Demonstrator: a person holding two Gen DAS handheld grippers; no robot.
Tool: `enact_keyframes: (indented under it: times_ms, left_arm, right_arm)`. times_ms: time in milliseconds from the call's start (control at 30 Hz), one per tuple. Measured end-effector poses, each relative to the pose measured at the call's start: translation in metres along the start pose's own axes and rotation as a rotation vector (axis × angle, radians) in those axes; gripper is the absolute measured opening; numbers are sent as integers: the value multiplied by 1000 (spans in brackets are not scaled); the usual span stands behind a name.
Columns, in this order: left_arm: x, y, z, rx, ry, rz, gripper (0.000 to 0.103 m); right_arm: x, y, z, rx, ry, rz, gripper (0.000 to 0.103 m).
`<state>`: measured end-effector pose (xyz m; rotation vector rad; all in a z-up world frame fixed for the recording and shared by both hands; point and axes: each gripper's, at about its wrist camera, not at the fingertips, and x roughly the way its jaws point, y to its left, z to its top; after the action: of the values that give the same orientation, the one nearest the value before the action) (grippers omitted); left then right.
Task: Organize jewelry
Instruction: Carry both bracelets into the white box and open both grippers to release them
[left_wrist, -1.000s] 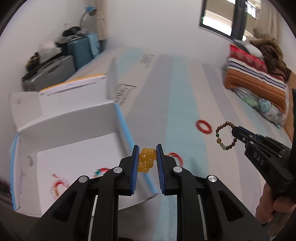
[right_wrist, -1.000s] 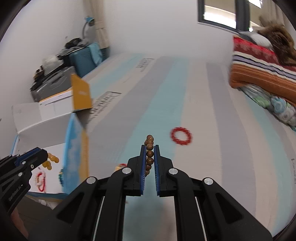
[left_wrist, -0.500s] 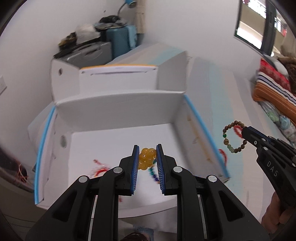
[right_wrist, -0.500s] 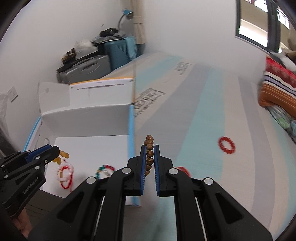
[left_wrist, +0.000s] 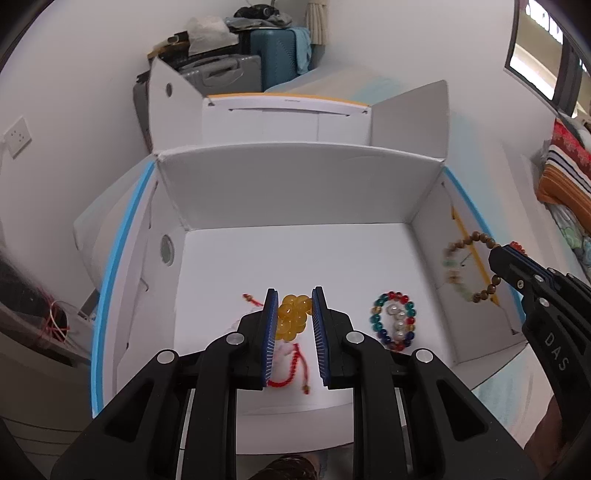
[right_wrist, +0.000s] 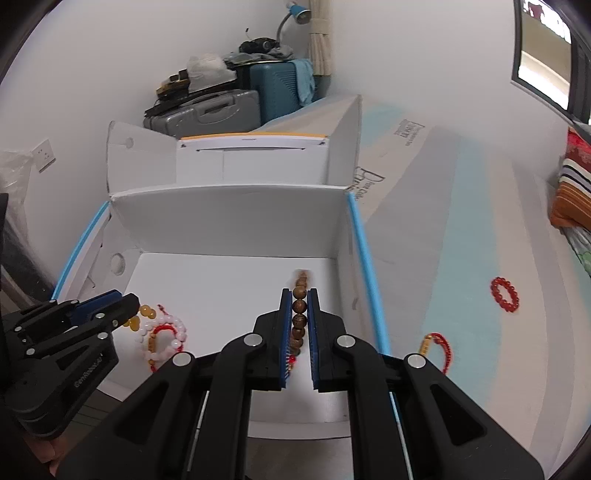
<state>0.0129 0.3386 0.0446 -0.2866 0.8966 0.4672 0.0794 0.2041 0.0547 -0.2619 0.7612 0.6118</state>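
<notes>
My left gripper (left_wrist: 294, 301) is shut on a yellow bead bracelet (left_wrist: 291, 316) and holds it over the floor of the open white box (left_wrist: 295, 192). My right gripper (right_wrist: 299, 295) is shut on a brown wooden bead bracelet (right_wrist: 299, 314), over the right side of the box (right_wrist: 229, 221). That bracelet hangs at the box's right wall in the left wrist view (left_wrist: 472, 269). In the box lie a multicolour bead bracelet (left_wrist: 393, 321), a red cord bracelet (left_wrist: 291, 369) and a pink-white bead bracelet (right_wrist: 162, 338).
On the striped bed outside the box lie a red bead bracelet (right_wrist: 505, 294) and a red cord bracelet with a gold tube (right_wrist: 436, 349). Suitcases (right_wrist: 221, 107) stand behind the box by the wall. Folded blankets (left_wrist: 565, 177) lie at the right.
Both grippers have moved left from over the bed to above the box, each carrying its bracelet. The brown bracelet is swinging and blurred.
</notes>
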Motion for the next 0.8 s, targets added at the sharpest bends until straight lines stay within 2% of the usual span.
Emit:
enact_keyframes:
  times_ms: [333, 633, 667, 700, 800]
  left_arm:
    - [20, 13, -7, -6, 50, 21, 18]
    - [23, 15, -6, -8, 58, 20, 18]
    - [23, 15, -6, -8, 55, 21, 19]
    - [22, 16, -6, -11, 53, 21, 19]
    - [17, 18, -5, -30, 36, 21, 23]
  right_arm:
    - [35, 18, -12, -29, 86, -1, 7]
    - [55, 19, -19, -11, 143, -15, 9]
    - [54, 18, -19, -7, 144, -10, 14]
    - [52, 18, -18, -2, 142, -6, 26]
    - [41, 12, -14, 33, 110, 13, 51]
